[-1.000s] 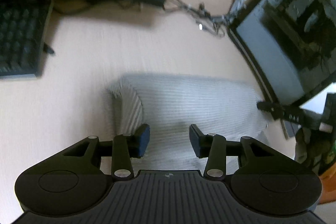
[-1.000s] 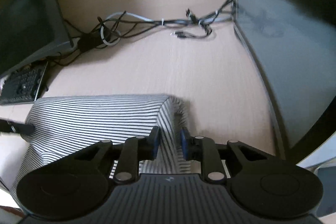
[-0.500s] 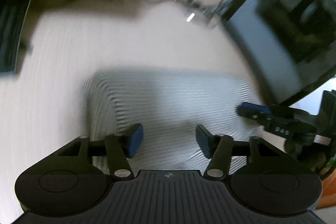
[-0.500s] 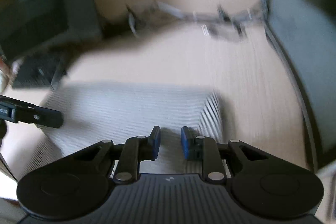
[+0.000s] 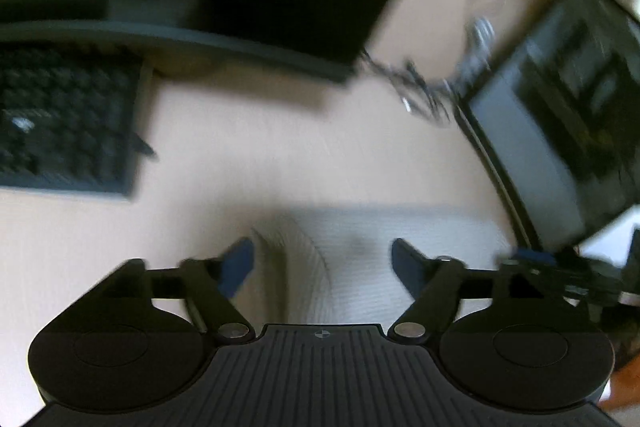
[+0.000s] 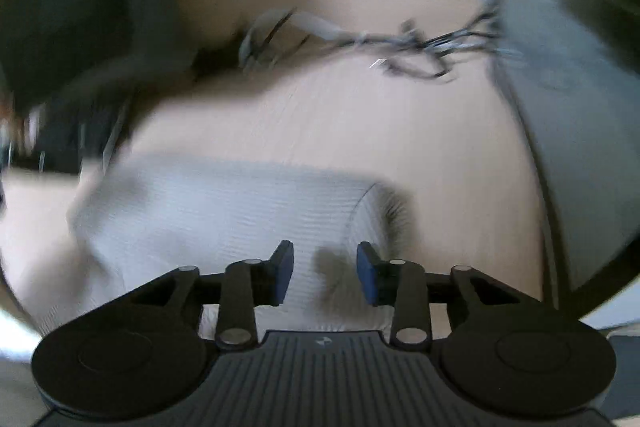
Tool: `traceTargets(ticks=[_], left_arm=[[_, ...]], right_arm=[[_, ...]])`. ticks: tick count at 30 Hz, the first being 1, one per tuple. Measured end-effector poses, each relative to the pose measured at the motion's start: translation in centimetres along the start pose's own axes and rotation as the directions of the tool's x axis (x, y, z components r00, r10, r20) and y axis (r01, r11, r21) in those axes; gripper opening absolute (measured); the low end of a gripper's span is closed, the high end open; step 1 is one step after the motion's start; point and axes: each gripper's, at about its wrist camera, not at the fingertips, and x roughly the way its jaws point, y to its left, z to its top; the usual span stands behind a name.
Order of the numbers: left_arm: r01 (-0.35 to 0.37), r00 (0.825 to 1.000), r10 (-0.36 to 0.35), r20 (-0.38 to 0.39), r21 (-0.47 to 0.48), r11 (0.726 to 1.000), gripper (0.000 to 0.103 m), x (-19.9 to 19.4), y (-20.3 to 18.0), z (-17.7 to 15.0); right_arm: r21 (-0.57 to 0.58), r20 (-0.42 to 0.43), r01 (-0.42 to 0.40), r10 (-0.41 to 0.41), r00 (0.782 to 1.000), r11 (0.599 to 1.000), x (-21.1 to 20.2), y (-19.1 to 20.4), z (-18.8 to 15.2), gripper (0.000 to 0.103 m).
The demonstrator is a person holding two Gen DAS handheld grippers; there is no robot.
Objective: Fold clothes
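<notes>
Fingers [image 5: 240, 269] of left gripper [image 5: 322, 267] just opened wide, of right gripper [image 6: 325, 273] just parted, pinching nothing, above folded striped garment [image 6: 224, 211] on surface [image 5: 280, 155].

Your light wooden desk [image 5: 280, 155] carries a folded striped garment [image 6: 224, 211]. Beyond the garment lie a tangle of cables [image 6: 400, 47]; to the garment's left, a dark keyboard [image 5: 60, 123].
</notes>
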Motion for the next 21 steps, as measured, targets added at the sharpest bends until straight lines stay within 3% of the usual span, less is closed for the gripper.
traceTargets(ticks=[2, 4, 8, 12, 16, 21], left_arm=[[-0.004, 1.0, 0.004, 0.008, -0.034, 0.999, 0.085, 0.1, 0.5, 0.8], [0.002, 1.0, -0.004, -0.026, -0.057, 0.998, 0.085, 1.5, 0.7, 1.0], [0.005, 0.993, -0.014, -0.12, -0.078, 0.997, 0.085, 4.7, 0.3, -0.1], [0.006, 0.981, -0.023, -0.193, -0.092, 0.996, 0.083, 7.6, -0.4, -1.4], [-0.017, 0.981, 0.004, -0.193, -0.07, 0.997, 0.077, 8.4, -0.9, -1.7], [-0.027, 0.986, 0.021, -0.168, -0.039, 0.999, 0.068, 8.6, -1.2, -1.5]], right_arm=[[0.13, 0.053, -0.003, -0.004, 0.999, 0.991, -0.7, -2.1, 1.3, 0.04], [0.177, 0.063, 0.009, -0.02, 0.998, 0.984, -0.2, -3.1, 2.1, 0.041], [0.165, 0.008, 0.021, -0.022, 1.0, 0.986, 2.7, -2.5, 2.5, 0.042], [0.159, -0.085, 0.022, -0.009, 0.996, 0.987, 5.7, -1.3, 1.6, 0.052], [0.152, -0.105, -0.007, 0.023, 0.994, 0.988, 6.1, -1.1, 0.7, 0.052], [0.076, -0.09, -0.021, 0.028, 0.996, 0.997, 6.4, -0.5, 1.0, 0.039]])
